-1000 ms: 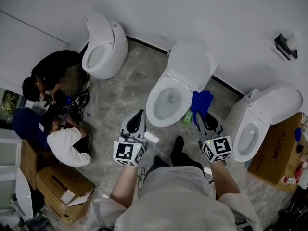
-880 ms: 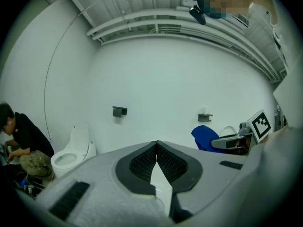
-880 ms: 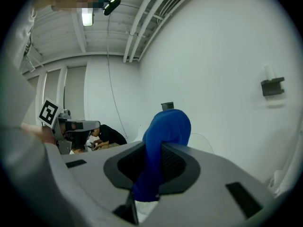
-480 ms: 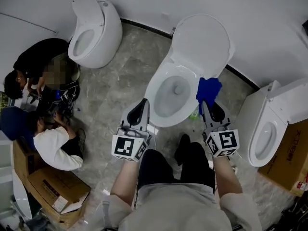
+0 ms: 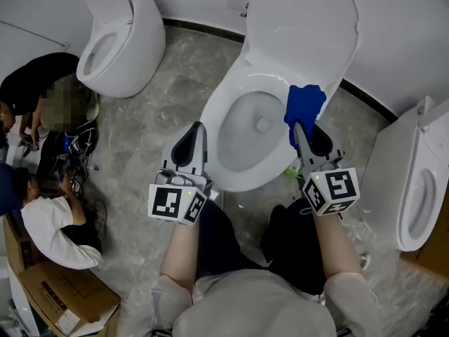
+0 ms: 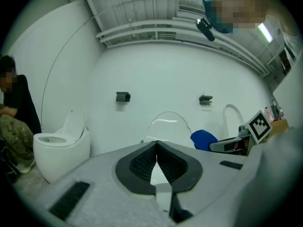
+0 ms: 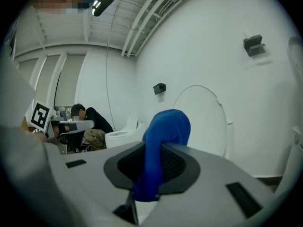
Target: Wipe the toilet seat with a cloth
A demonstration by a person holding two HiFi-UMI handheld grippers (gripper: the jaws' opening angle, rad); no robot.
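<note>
The right gripper point(image 5: 302, 133), jaws clamped on the crumpled blue cloth point(image 5: 304, 106), hangs just over the right rim of the white oval toilet seat point(image 5: 217, 118), while the left gripper point(image 5: 200, 135), jaws together and empty, flanks the left rim.

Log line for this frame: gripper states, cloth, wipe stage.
left gripper: shut, empty | right gripper: shut on crumpled blue cloth | cloth over right side of white oval toilet seat, contact unclear | white lid raised

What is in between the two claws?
In the head view, the open toilet bowl lies between them. The left claw is shut and empty at its left rim, and the right claw pinches the blue cloth at its right rim.
</note>
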